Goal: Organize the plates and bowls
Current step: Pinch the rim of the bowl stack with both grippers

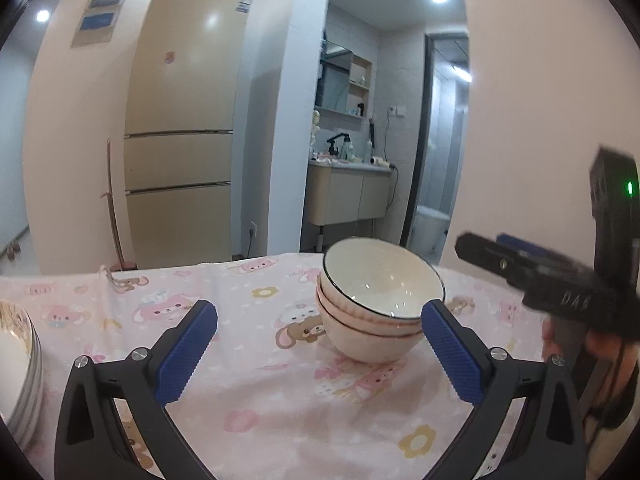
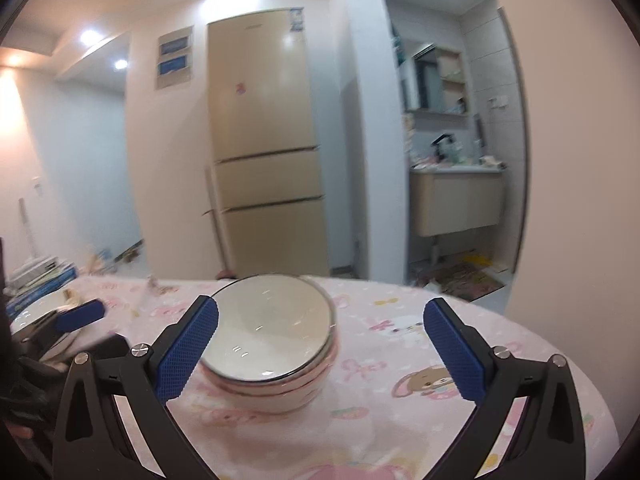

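A stack of white bowls (image 1: 380, 300) with dark rims stands on the pink cartoon-print tablecloth (image 1: 256, 408). My left gripper (image 1: 320, 348) is open, low over the cloth, with the stack just ahead of its right finger. A stack of plates (image 1: 20, 364) sits at the far left edge. In the right wrist view the bowl stack (image 2: 276, 336) lies ahead, between the open fingers of my right gripper (image 2: 320, 348), nearer the left one. The plates (image 2: 44, 312) show far left, behind the left gripper's blue fingertip (image 2: 80, 314). The right gripper's black body (image 1: 560, 284) appears at right, held by a hand.
A beige fridge (image 1: 184, 120) stands behind the table. A bathroom vanity (image 1: 348, 192) shows through an archway. Books or boxes (image 2: 40, 280) are piled at the table's far left. The table edge curves away on the right (image 2: 568, 344).
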A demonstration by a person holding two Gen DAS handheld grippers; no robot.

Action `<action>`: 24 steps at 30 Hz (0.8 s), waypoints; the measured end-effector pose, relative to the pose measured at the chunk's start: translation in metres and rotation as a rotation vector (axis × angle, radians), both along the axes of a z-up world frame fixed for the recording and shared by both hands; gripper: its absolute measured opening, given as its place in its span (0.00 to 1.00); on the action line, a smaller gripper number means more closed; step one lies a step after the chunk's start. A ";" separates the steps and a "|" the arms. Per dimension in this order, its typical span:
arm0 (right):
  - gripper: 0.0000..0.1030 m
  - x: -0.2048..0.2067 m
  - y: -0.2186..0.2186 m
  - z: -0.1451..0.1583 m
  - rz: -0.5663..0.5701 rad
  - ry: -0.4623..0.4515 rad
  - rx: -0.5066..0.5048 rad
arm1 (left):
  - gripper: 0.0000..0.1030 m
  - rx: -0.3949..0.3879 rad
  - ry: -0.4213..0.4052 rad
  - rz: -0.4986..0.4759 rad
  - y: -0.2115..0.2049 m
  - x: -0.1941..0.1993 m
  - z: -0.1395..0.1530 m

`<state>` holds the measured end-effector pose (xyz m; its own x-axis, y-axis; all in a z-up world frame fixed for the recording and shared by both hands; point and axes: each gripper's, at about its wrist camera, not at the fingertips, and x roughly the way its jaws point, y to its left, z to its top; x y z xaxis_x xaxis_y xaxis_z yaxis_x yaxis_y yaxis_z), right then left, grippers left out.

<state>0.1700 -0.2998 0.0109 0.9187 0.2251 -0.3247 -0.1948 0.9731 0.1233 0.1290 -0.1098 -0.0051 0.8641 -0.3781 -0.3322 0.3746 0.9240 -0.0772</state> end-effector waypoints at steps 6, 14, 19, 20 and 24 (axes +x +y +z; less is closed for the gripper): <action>0.95 0.014 -0.006 0.017 0.056 0.090 0.067 | 1.00 -0.035 0.038 -0.004 -0.005 0.010 0.029; 0.95 0.071 -0.009 0.019 -0.023 0.391 0.038 | 1.00 -0.031 0.282 -0.021 -0.027 0.083 0.050; 0.91 0.087 -0.019 -0.005 -0.035 0.512 0.056 | 1.00 -0.056 0.436 -0.007 -0.035 0.110 0.029; 0.91 0.087 -0.022 -0.009 -0.028 0.523 0.070 | 1.00 -0.052 0.439 -0.002 -0.035 0.111 0.026; 0.91 0.091 -0.026 -0.025 0.007 0.588 0.107 | 1.00 -0.061 0.517 0.021 -0.033 0.124 0.011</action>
<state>0.2606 -0.3262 -0.0141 0.5899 0.2899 -0.7536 -0.0702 0.9482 0.3099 0.2534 -0.1425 0.0058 0.6004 -0.3945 -0.6956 0.2544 0.9189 -0.3015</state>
